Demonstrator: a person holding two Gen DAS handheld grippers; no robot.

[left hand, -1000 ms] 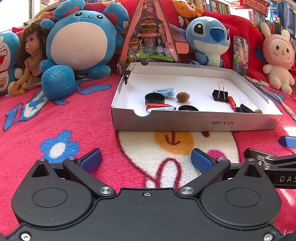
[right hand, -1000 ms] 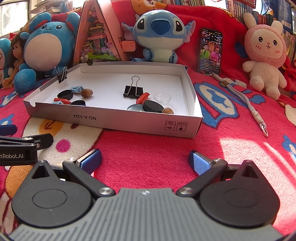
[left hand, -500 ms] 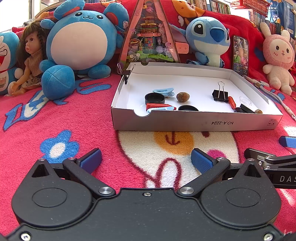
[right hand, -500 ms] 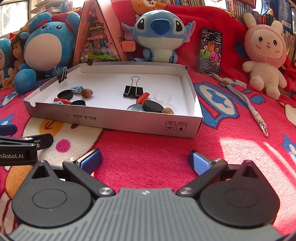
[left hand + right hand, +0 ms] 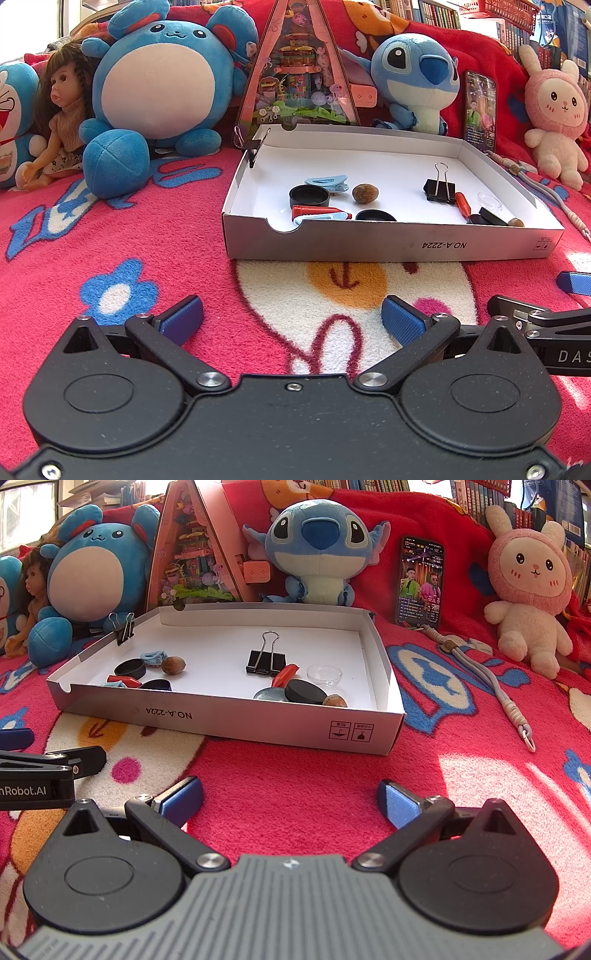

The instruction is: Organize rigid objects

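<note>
Now: white box [image 5: 388, 243] at 12 o'clock on red blanket [image 5: 314, 782] | holds binder clip [image 5: 266, 661], black caps [image 5: 309, 195], nut [image 5: 365, 192], clear dish [image 5: 324, 674] | left gripper [image 5: 291, 319] released, empty | right gripper [image 5: 290, 797] released, empty | plush toys [image 5: 155, 92] behind box.

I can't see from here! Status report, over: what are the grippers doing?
Left gripper and right gripper: jaws open, empty, low over blanket. White box ahead, binder clip standing inside. Path unobstructed.

Bare blanket [image 5: 295, 775] ahead; box [image 5: 229, 720] front wall bars low approach.
</note>
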